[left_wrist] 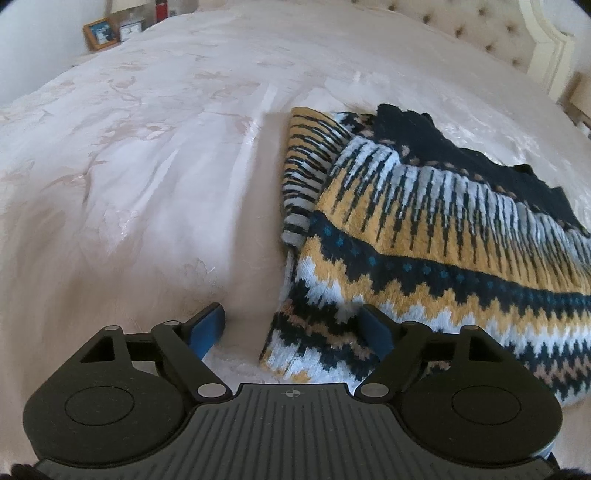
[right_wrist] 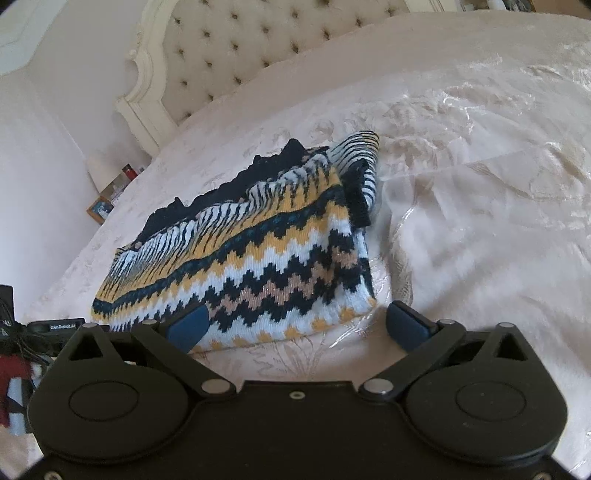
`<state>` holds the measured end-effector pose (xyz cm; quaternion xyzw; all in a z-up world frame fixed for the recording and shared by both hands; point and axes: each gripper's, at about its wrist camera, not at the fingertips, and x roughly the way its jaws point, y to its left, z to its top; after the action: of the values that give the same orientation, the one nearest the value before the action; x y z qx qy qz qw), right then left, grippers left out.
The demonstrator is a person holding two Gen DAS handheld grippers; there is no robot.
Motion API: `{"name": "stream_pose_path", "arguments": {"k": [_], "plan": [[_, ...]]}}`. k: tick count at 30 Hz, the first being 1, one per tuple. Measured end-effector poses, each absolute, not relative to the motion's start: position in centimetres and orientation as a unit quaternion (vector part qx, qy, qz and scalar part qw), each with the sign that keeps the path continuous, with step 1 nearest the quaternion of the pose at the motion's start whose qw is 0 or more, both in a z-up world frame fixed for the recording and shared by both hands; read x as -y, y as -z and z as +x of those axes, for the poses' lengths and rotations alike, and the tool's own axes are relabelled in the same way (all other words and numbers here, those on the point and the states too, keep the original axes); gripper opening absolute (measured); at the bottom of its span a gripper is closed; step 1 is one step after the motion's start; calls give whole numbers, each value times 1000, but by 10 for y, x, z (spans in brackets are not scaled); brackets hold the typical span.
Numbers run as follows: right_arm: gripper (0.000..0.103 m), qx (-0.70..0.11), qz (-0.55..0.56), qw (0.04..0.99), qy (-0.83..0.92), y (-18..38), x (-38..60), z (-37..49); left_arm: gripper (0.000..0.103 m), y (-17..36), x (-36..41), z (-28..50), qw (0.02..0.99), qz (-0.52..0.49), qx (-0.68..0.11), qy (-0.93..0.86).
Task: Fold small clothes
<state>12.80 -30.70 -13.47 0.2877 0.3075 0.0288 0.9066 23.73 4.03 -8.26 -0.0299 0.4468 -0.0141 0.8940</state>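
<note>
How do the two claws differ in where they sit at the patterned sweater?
The left claw straddles the sweater's left edge, one finger over the knit, the other over the bedspread. The right claw faces the sweater's near right corner. Both are open, holding nothing, with blue pads.

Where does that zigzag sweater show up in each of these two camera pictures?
Left wrist view: the sweater fills the right half, one corner between the open left gripper.
Right wrist view: the sweater lies centre-left, just ahead of the open right gripper.
Shared landmark: the tufted headboard behind it.
</note>
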Motion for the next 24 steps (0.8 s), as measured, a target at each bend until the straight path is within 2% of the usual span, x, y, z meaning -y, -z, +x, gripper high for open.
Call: {"name": "stream_pose_path", "arguments": {"k": [7, 14, 24], "plan": [[103, -309, 303, 901, -38, 135, 312, 128, 79, 53, -36, 219, 900, -74, -428, 25], [103, -313, 300, 901, -37, 134, 311, 128, 79, 16, 14, 212, 910, -44, -401, 97], [102, -320, 312, 894, -42, 134, 316, 129, 79, 24, 74, 243, 901, -17, -412, 137]]}}
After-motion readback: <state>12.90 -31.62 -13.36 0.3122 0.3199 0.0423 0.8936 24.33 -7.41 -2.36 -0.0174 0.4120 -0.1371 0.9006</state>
